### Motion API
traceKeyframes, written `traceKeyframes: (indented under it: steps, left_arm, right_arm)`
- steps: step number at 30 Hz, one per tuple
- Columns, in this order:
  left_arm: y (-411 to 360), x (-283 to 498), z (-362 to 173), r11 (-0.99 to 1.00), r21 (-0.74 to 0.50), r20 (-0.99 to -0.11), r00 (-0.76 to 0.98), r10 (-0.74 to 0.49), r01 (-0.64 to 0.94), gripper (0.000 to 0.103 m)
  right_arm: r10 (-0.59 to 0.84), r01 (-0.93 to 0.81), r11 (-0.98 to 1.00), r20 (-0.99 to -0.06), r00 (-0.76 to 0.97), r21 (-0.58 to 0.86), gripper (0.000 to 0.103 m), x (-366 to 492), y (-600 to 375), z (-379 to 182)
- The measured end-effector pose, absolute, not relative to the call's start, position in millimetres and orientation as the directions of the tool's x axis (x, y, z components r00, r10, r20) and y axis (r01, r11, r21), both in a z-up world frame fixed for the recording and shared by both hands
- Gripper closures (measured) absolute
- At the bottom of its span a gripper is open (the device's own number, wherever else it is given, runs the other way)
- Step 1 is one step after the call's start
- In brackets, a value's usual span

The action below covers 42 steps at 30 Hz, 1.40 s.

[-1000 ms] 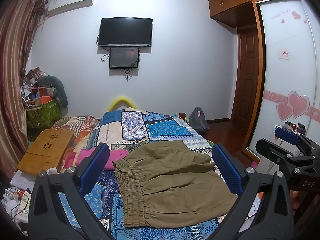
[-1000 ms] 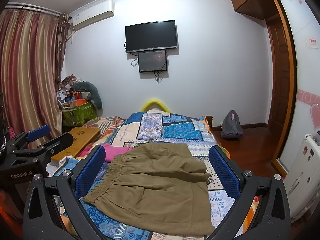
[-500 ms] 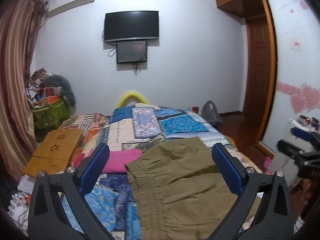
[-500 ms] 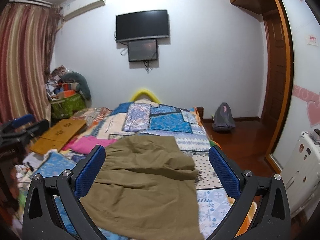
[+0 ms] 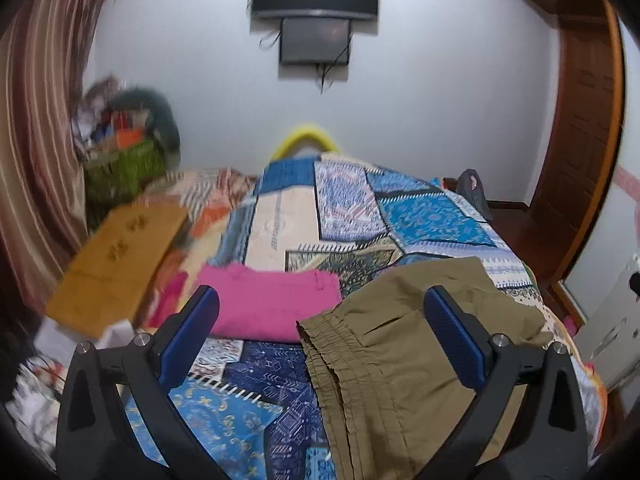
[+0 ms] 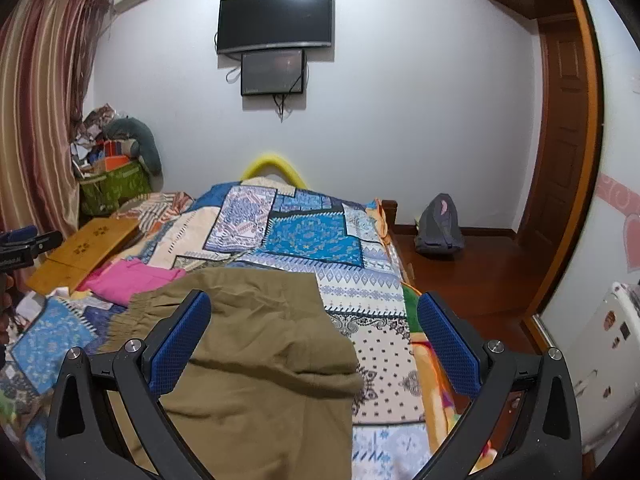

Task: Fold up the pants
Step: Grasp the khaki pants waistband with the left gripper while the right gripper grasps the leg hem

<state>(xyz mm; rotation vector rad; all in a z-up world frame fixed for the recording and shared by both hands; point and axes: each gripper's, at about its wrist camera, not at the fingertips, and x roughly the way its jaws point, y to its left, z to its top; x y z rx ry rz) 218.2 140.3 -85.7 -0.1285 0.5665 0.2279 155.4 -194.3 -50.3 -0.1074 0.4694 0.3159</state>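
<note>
Pants (olive, elastic waist) lie on the bed, near end, spread over the patchwork cover. In left wrist view they sit at approx 5 o'clock, waistband edge running 12-to-6 between my fingers. In right wrist view they fill 6–7 o'clock under the left finger.

Progress, my read: looks partly folded. One layer appears doubled over, w/ a soft fold ridge across the cloth in right view. Not a compact bundle yet, so I judge at least one more fold is left, plus squaring up. Can't tell how many layers are stacked.

Left gripper: jaws spread wide, nothing between them, hovering above the waistband, no contact visible. Right gripper: jaws likewise spread, empty, over the pants' far right part. Neither is pinching cloth.

Counts:
- pants, olive: 1
- pink garment: 1, looks folded already, at 10–11 o'clock from the pants, just beside the waistband corner
- grippers: 2
- wooden lap table: 1, at 9 o'clock
- wall screens: 2, TV w/ smaller monitor directly beneath
- grey bag on floor: 1, at 2 o'clock in right view
</note>
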Motion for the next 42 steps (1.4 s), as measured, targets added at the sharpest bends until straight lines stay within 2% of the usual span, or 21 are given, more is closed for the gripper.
traceKeyframes:
  steps: [5,10,18,28,33,36,37,38,41,42]
  left_arm:
    - [159,255,-112,0.956,-0.009,-0.585,0.777,0.231,-0.292,0.000]
    - [174,290,-147,0.959,0.009,-0.642,0.734,0.222,-0.283,0.003]
    - [190,337,-208,0.973,0.001,-0.769,0.622,0.149,-0.232,0.040]
    - [194,362,-259,0.979,-0.079,-0.849,0.528,0.033,-0.188,0.040]
    - [192,366,-270,0.978,-0.110,-0.855,0.519,-0.002,-0.177,0.040]
    - [192,367,-274,0.979,-0.117,-0.858,0.513,-0.016,-0.165,0.041]
    - [193,367,-274,0.979,-0.124,-0.858,0.513,-0.025,-0.161,0.043]
    - [194,368,-275,0.978,-0.139,-0.858,0.513,-0.041,-0.155,0.047]
    - [195,369,-278,0.973,-0.192,-0.855,0.508,-0.101,-0.129,0.060]
    - [193,370,-277,0.977,-0.178,-0.853,0.513,-0.094,-0.117,0.060]
  right_arm:
    - [0.280,-0.341,0.939,-0.486,0.828,-0.040,0.000,194,-190,-65]
    - [0.299,-0.379,0.924,-0.527,0.795,-0.048,0.000,235,-179,-82]
    - [0.328,-0.437,0.899,-0.612,0.720,-0.032,0.001,295,-163,-109]
    - [0.341,-0.507,0.861,-0.697,0.630,-0.038,0.008,360,-134,-137]
    - [0.342,-0.533,0.846,-0.759,0.554,-0.007,0.015,383,-124,-161]
    - [0.313,-0.541,0.841,-0.800,0.512,-0.016,0.024,396,-119,-178]
    - [0.294,-0.538,0.843,-0.819,0.492,-0.020,0.032,400,-118,-184]
    - [0.292,-0.542,0.840,-0.837,0.463,-0.007,0.038,403,-118,-190]
    - [0.337,-0.541,0.839,-0.832,0.441,0.053,0.041,407,-123,-193]
    - [0.358,-0.544,0.835,-0.831,0.426,0.081,0.044,408,-125,-193]
